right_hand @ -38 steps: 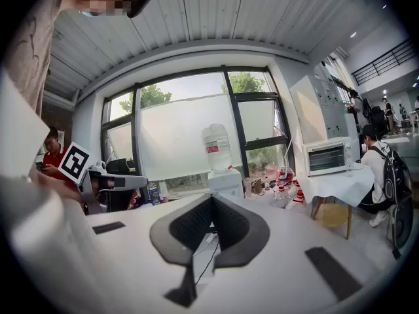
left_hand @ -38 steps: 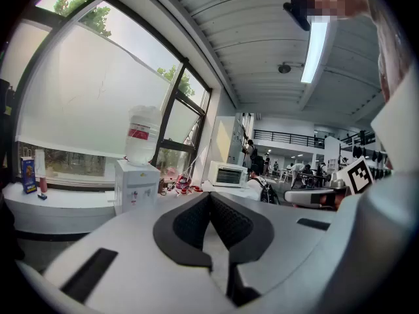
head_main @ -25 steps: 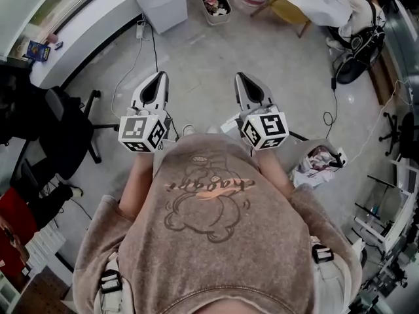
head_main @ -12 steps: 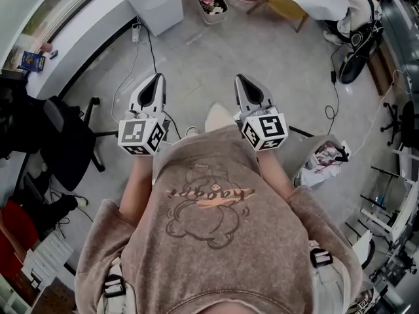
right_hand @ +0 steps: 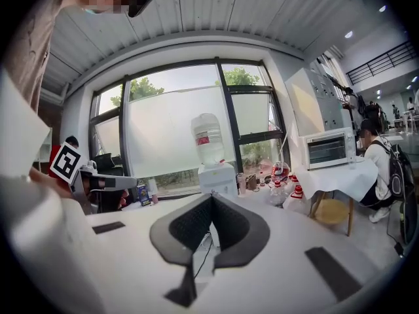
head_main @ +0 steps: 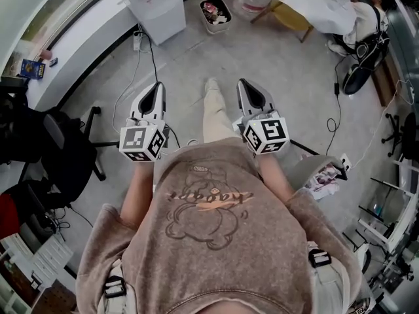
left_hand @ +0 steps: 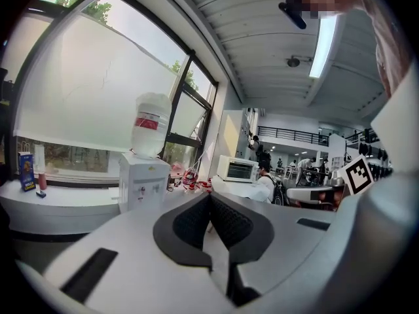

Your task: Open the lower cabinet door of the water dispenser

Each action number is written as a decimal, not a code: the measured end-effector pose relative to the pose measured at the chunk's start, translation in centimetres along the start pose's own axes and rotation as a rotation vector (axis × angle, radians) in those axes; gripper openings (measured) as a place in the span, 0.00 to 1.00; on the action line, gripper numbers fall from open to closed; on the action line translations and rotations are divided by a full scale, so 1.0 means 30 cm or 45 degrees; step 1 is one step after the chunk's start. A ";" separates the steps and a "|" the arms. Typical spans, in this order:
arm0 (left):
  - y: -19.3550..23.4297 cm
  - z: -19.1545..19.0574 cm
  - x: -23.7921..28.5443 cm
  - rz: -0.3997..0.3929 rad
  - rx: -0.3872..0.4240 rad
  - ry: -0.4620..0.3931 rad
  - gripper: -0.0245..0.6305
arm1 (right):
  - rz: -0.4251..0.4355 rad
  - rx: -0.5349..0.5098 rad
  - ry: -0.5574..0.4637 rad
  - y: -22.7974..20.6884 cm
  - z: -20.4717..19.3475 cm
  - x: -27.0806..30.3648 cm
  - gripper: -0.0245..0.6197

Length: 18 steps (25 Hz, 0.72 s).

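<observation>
I hold my left gripper (head_main: pixel 159 87) with its jaws pressed together on nothing. The water dispenser (head_main: pixel 159 8) stands well ahead across the floor, against the window counter (head_main: pixel 78 41). My right gripper (head_main: pixel 243 85) is likewise closed and empty.

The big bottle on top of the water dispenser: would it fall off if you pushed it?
Probably not from a light push: the bottle stands neck-down in the top of the water dispenser, which likely holds it. It looks like stiff plastic, so it shouldn't squash. It sits high up on something narrow, so a hard shove might rock both.
</observation>
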<state>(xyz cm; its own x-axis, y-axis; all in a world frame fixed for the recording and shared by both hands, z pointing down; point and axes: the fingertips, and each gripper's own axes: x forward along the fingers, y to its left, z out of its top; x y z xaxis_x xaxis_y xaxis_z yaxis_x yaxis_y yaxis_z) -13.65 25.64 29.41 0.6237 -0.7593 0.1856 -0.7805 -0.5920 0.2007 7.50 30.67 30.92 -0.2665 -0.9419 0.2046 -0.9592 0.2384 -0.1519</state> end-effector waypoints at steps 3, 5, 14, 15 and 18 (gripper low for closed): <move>0.035 0.028 0.125 0.005 -0.001 0.005 0.06 | 0.007 0.002 0.008 -0.085 0.027 0.110 0.05; 0.057 0.065 0.217 0.010 0.004 0.003 0.06 | 0.020 0.012 0.010 -0.147 0.060 0.194 0.05; 0.148 0.246 0.638 0.065 -0.041 -0.021 0.06 | 0.141 0.001 0.020 -0.372 0.257 0.578 0.05; 0.158 0.261 0.677 0.070 -0.048 -0.021 0.06 | 0.154 -0.002 0.020 -0.392 0.275 0.613 0.05; 0.185 0.300 0.783 0.090 -0.067 -0.029 0.06 | 0.196 -0.016 0.029 -0.445 0.315 0.711 0.05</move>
<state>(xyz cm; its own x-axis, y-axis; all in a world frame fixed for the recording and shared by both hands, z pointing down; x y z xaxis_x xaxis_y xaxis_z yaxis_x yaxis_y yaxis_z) -3.71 2.09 26.23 0.5654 -0.8052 0.1790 -0.8189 -0.5221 0.2383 15.51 5.16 28.19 -0.4125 -0.8883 0.2020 -0.9079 0.3828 -0.1708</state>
